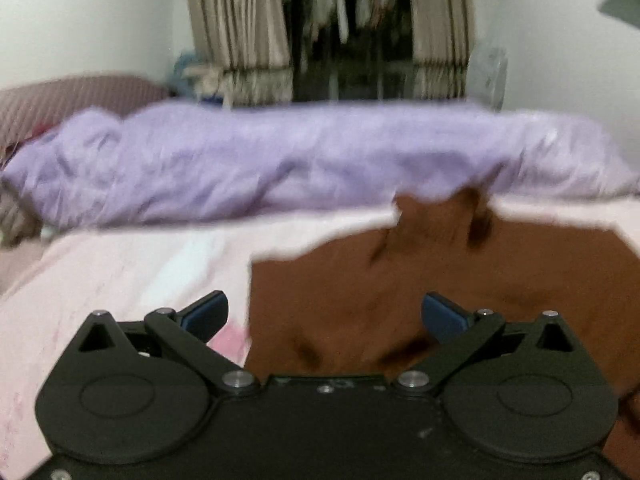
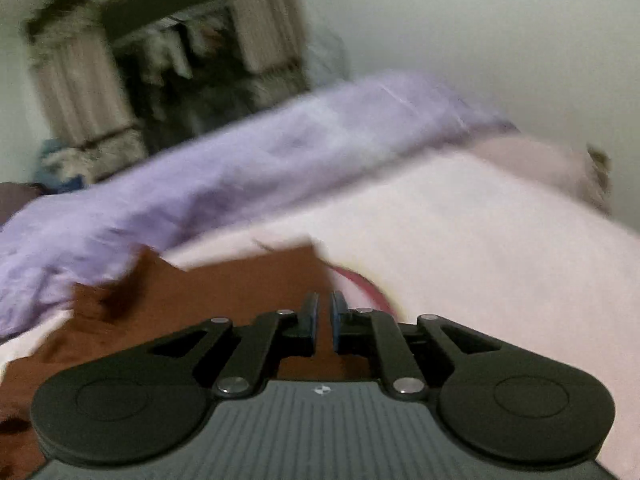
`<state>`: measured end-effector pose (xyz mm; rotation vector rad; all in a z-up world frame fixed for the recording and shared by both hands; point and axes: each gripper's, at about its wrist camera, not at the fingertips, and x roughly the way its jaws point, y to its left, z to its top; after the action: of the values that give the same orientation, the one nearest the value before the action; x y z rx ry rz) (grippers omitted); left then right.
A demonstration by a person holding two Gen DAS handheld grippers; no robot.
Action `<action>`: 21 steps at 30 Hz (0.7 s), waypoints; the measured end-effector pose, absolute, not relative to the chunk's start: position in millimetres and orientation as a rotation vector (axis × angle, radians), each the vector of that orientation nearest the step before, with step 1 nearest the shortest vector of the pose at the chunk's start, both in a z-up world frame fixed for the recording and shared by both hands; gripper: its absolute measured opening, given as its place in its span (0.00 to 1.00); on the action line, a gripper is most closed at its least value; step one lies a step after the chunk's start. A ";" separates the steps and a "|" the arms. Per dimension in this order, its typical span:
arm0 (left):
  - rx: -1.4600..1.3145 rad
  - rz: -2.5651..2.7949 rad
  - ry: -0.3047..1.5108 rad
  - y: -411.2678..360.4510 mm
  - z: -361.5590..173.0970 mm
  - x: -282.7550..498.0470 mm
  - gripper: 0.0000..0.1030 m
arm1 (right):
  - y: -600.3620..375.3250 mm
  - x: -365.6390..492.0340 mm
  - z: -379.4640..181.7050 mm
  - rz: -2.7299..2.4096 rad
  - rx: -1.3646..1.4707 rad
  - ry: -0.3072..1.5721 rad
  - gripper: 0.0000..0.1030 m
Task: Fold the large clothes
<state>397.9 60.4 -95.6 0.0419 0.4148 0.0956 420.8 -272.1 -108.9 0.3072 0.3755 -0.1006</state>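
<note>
Two grippers over brown garment [image 1: 440, 300] on pink bedsheet [image 1: 120, 272]: left gripper [image 1: 324, 316] spread wide, right gripper [image 2: 324, 320] nearly closed, nothing visibly pinched, likely repositioning for next fold.

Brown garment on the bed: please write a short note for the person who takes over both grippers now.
Left gripper: jaws wide open, empty, above the brown garment.
Right gripper: jaws nearly together with a narrow gap; no cloth seen between them.
The garment lies spread, creased, on the pink sheet, in front of the bunched purple blanket.
Done: how far it is folded the blur hides.
Left: grasp the edges, fold it and flatten it.
</note>
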 end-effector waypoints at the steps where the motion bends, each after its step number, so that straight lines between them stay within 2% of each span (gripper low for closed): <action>1: 0.029 0.077 0.408 55.9 -92.0 405.5 1.00 | -256.7 426.0 -104.9 -0.048 0.307 0.370 0.15; 5: -0.018 0.050 0.427 36.0 -106.0 447.4 1.00 | -196.2 457.2 -117.0 0.119 0.273 0.411 0.15; 9: 0.111 0.099 0.526 15.3 -149.6 484.8 1.00 | -152.4 483.5 -155.5 0.161 0.150 0.482 0.15; 11: 0.150 0.111 0.573 11.1 -168.4 494.2 1.00 | -153.9 490.6 -171.6 0.155 0.175 0.522 0.13; 17: 0.144 0.111 0.567 13.2 -168.5 494.8 1.00 | -163.0 491.6 -169.1 0.131 0.172 0.538 0.10; 18: 0.135 0.106 0.568 15.7 -167.7 494.4 1.00 | -166.6 493.1 -168.2 0.126 0.169 0.542 0.08; 19: 0.130 0.105 0.569 17.4 -166.8 494.1 1.00 | -172.0 491.8 -167.5 0.094 0.159 0.541 0.01; 21: 0.183 0.138 0.573 18.9 -164.7 487.7 1.00 | -184.7 491.0 -168.8 0.026 0.159 0.537 0.00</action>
<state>487.7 18.9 -164.7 0.1833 0.5732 0.1381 491.0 -184.7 -168.8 0.1593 0.5365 0.0256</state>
